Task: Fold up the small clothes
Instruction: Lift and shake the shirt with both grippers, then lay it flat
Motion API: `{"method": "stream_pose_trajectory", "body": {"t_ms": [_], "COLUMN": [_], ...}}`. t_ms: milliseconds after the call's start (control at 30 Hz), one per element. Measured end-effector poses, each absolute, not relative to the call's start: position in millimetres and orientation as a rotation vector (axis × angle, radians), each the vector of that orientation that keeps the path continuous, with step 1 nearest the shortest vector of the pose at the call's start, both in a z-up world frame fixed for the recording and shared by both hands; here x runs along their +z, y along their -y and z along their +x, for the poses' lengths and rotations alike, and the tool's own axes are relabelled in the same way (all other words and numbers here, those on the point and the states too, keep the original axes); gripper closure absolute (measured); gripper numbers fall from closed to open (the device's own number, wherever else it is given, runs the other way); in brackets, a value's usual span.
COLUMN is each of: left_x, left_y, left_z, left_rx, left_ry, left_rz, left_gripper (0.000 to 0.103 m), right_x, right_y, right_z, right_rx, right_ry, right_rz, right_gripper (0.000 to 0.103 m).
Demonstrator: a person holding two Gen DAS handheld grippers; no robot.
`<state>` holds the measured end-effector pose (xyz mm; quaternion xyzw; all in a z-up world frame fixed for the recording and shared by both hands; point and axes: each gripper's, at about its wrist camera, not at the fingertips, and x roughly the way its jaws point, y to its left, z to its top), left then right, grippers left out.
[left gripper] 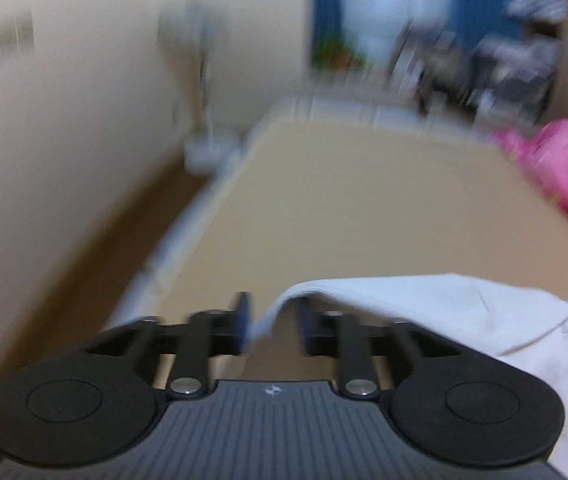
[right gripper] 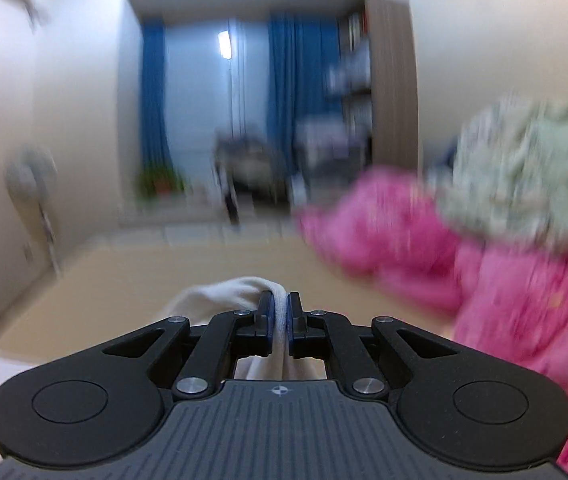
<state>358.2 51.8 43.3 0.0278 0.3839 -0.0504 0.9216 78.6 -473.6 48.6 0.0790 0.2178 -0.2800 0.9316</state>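
A white garment (left gripper: 424, 304) is lifted over the tan table (left gripper: 344, 200). In the left wrist view its edge runs between the fingers of my left gripper (left gripper: 271, 322), whose jaws stand apart with the cloth against the left finger. My right gripper (right gripper: 279, 316) is shut on a fold of the same white garment (right gripper: 227, 292), which bunches up to the left of its fingers. Both views are motion-blurred.
A pink garment (right gripper: 444, 260) lies heaped at the right of the table, with a pale green patterned one (right gripper: 524, 176) on top. The pink one also shows in the left wrist view (left gripper: 564, 168). A wall and a standing fan (left gripper: 203, 80) are to the left.
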Motion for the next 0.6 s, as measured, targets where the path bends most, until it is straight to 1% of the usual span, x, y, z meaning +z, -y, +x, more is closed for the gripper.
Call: {"method": "stream_pose_trajectory", "body": {"t_ms": [33, 67, 100, 167, 200, 233, 267, 300, 467, 567, 600], "left_x": [17, -11, -36, -68, -76, -83, -89, -91, -98, -95, -100], "left_y": [-51, -50, -49, -55, -59, -65, -71, -76, -87, -93, -91], "left_z": [387, 406, 416, 416, 410, 402, 392, 380, 297, 253, 241], "left_rx": [-0.052, 0.0, 0.028, 0.057, 0.045, 0.033, 0.022, 0.012, -0.033, -0.062, -0.066], "left_ry": [-0.883, -0.976, -1.049, -1.132, -1.144, -1.153, -1.154, -1.144, -1.122, -1.109, -1.116], "left_rz": [0.057, 0.061, 0.067, 0.055, 0.042, 0.036, 0.046, 0.062, 0.151, 0.147, 0.138], "left_gripper": [0.051, 0.051, 0.051, 0.051, 0.043, 0.03, 0.025, 0.022, 0.019, 0.014, 0.01], "right_x": [19, -13, -34, -66, -73, -84, -90, -95, -133, -157, -163], "right_y": [482, 491, 490, 489, 486, 480, 476, 471, 454, 448, 447], "right_z": [105, 126, 135, 135, 129, 118, 108, 98, 56, 39, 37], "right_rx": [-0.607, -0.633, -0.66, -0.643, -0.621, -0.593, -0.566, -0.549, -0.463, -0.432, -0.425], "right_ry": [-0.555, -0.674, -0.719, -0.751, -0.751, -0.754, -0.76, -0.77, -0.883, -0.937, -0.949], "right_rz": [0.184, 0.201, 0.222, 0.298, 0.327, 0.347, 0.347, 0.333, 0.247, 0.323, 0.347], "right_gripper": [0.08, 0.064, 0.062, 0.059, 0.057, 0.049, 0.042, 0.04, 0.035, 0.031, 0.03]}}
